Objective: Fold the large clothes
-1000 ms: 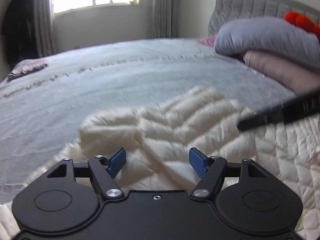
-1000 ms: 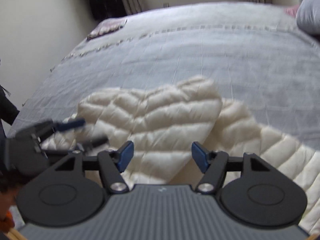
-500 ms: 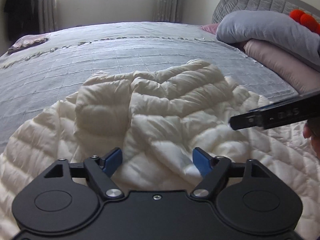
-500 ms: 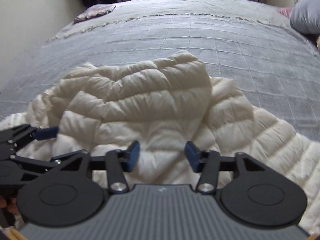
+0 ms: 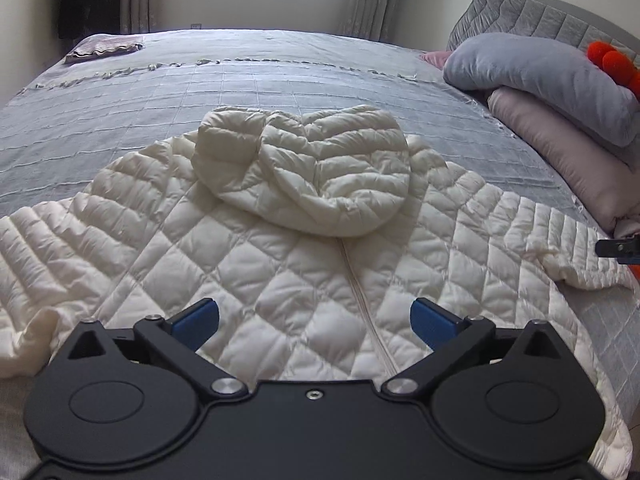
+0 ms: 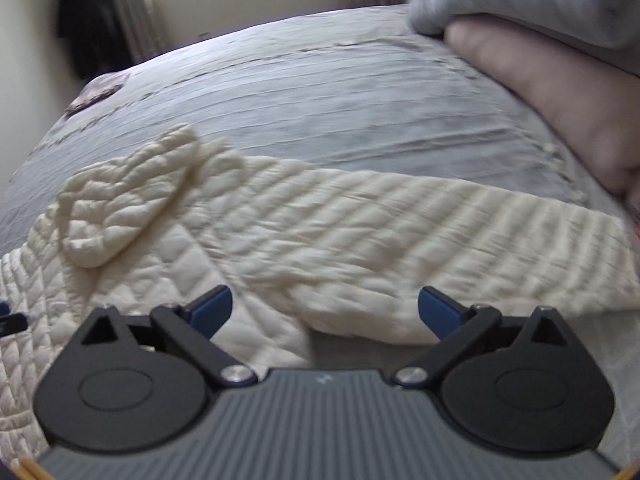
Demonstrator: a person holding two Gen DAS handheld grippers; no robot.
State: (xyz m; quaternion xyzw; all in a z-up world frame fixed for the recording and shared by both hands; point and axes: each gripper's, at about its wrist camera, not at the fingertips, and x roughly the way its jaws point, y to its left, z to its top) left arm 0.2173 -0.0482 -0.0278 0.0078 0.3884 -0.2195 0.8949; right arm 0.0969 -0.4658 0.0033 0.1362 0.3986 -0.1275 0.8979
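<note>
Both grippers have pulled back from the hood, now folded down over the chest of the cream quilted puffer jacket (image 5: 304, 264), which lies spread on the grey bed (image 5: 240, 80). Left gripper (image 5: 314, 320) and right gripper (image 6: 324, 306) hover released, empty. Next likely: right gripper grasps the sleeve (image 6: 440, 240) directly ahead and folds it inward.

The cream jacket (image 5: 304, 264) is puffy quilted cloth with a faint satin sheen, stitched in diamonds and ribs. The bedspread (image 5: 280, 80) is matt grey woven cloth with raised gridlines. The left gripper (image 5: 314, 322) looks like matt black plastic with bright metal pivots and blue pads (image 5: 430, 320).
</note>
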